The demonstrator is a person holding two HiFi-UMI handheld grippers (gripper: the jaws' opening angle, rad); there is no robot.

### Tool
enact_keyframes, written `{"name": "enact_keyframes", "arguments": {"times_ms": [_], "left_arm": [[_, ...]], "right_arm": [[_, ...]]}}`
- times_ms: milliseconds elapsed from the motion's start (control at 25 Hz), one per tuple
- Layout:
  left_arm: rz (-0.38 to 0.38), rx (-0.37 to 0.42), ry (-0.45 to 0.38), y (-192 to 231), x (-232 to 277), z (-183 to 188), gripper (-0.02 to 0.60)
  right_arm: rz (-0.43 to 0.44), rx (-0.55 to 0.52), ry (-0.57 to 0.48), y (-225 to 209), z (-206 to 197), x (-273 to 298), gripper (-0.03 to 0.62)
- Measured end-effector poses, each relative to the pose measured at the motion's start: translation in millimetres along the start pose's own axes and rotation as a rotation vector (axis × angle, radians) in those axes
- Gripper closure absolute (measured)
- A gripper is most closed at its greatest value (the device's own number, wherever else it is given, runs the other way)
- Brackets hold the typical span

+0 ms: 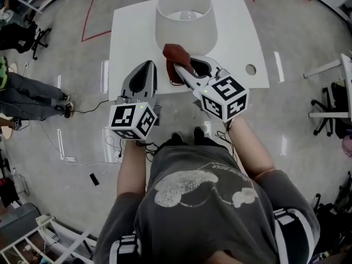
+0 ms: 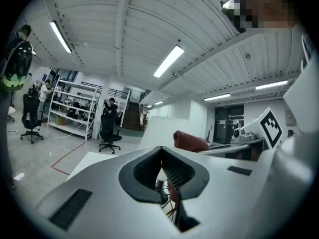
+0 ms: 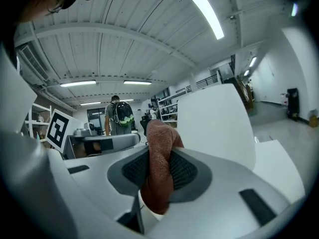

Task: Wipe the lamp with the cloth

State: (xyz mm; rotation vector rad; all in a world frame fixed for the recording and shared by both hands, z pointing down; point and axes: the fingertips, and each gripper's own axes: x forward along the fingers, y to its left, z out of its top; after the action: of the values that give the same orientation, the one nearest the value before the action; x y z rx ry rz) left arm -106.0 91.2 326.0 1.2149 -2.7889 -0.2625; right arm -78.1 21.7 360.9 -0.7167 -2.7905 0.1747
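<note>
The lamp has a white drum shade point(image 1: 183, 18) and stands at the far middle of the white table point(image 1: 132, 26). A reddish-brown cloth point(image 1: 176, 56) hangs just in front of the shade's near side, with my right gripper point(image 1: 184, 70) shut on it. The right gripper view shows the cloth point(image 3: 159, 173) clamped between the pads, with the shade point(image 3: 214, 123) close behind and to the right. My left gripper point(image 1: 147, 66) hovers over the table's near edge, left of the cloth, shut and holding nothing. In the left gripper view its jaws point(image 2: 161, 149) meet, and the cloth point(image 2: 192, 142) and shade point(image 2: 159, 131) lie ahead.
The table has a round hole point(image 1: 251, 69) near its right front corner. A seated person's legs point(image 1: 27, 95) and an office chair point(image 1: 25, 37) are at the left, another chair point(image 1: 330, 109) at the right. Cables point(image 1: 82, 158) lie on the floor. A person with a backpack point(image 3: 115, 116) stands further back.
</note>
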Motion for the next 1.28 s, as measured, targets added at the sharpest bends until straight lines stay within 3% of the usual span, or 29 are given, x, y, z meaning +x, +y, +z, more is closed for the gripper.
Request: {"name": "enact_keyframes", "arguments": {"times_ms": [280,560,840,1280], "left_arm": [[-0.036,0.017,-0.088,39.6,12.0,50.7,0.574],[-0.150,0.016,-0.063,76.4,30.4,56.6,0.572],[-0.245,-0.012,-0.022,90.6,37.4,41.6,0.574],[-0.378,-0.063,0.046,102.6,36.0,14.1,0.573]], "right_arm": [[-0.035,-0.023,-0.089,9.6,55.5,31.0,0.503],[-0.172,0.024,-0.181,-0.1,88.2,62.1,0.503],[-0.285,0.113,-0.205,-14.6,73.2,68.2,0.503],[-0.448,0.175,-0.126,-15.9,20.1,79.7,0.503]]}}
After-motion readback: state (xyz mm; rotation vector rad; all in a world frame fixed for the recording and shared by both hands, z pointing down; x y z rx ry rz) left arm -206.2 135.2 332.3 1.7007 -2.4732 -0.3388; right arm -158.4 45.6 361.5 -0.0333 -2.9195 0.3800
